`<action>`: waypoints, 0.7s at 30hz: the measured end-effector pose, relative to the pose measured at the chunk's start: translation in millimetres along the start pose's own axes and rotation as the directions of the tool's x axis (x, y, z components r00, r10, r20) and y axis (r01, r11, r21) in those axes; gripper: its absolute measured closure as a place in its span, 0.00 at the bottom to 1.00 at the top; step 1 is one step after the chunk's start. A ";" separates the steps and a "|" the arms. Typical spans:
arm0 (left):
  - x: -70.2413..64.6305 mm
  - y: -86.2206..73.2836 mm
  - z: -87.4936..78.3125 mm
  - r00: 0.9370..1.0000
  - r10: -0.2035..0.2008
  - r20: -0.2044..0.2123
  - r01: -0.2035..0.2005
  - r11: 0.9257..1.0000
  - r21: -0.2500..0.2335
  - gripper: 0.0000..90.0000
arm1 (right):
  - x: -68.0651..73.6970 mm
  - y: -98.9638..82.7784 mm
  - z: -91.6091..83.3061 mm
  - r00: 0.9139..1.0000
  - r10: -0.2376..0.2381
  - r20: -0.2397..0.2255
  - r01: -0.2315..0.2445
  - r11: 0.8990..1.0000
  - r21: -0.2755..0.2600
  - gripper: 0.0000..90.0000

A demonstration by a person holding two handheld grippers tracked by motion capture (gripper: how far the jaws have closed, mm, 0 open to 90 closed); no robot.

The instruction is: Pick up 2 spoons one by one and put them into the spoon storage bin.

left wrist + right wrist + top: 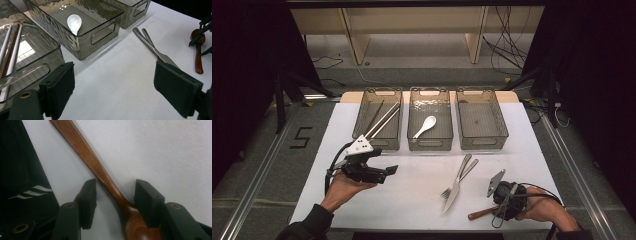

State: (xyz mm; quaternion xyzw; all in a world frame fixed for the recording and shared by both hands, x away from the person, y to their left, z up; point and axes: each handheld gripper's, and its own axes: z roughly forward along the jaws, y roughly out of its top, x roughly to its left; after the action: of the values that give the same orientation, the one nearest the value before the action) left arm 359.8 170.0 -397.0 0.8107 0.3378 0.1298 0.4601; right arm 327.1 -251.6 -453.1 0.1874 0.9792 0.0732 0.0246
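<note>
My right hand-held gripper (115,195) was down over wooden spoon (100,170) on counter (162,150), near me. Jaws half open, spoon neck between them, not squeezed yet. Handle ran away slanting. Left hand-held gripper (113,90) wide open, empty, far off.

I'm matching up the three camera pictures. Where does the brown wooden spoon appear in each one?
High view: the wooden spoon lies near the bottom right on the white table, under the right gripper.
Left gripper view: at the far right edge, beside the other gripper's jaws.
Right gripper view: runs from top left down to bottom centre, its neck between the two jaws, pads not yet pressing.
Shared landmark: the white table surface.
</note>
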 end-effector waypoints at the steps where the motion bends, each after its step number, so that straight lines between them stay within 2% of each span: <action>1: 0.0 0.0 0.1 1.000 0.000 0.000 0.000 1.000 0.000 0.18 | -0.4 0.2 -0.1 1.000 0.001 0.002 -0.001 1.000 0.001 0.64; 12: 0.8 -1.1 0.9 1.000 -0.003 -0.001 0.003 1.000 0.007 0.18 | 1.6 1.7 -1.2 1.000 -0.019 0.005 0.019 1.000 0.017 0.89; 19: 2.9 -1.6 -0.7 1.000 -0.008 -0.005 0.008 1.000 -0.006 0.18 | 4.1 1.5 -2.7 0.996 -0.081 0.028 0.081 0.997 0.007 0.91; 21: 3.3 -1.8 -0.9 1.000 -0.010 -0.005 0.010 1.000 -0.010 0.18 | 4.1 1.4 -6.0 0.998 -0.060 0.034 0.060 0.998 -0.013 0.91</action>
State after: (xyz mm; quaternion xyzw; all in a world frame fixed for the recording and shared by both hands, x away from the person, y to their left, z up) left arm 361.0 173.4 -398.3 0.8063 0.3425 0.1313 0.4640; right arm 323.4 -249.6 -447.1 0.1590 0.9833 0.0760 0.0445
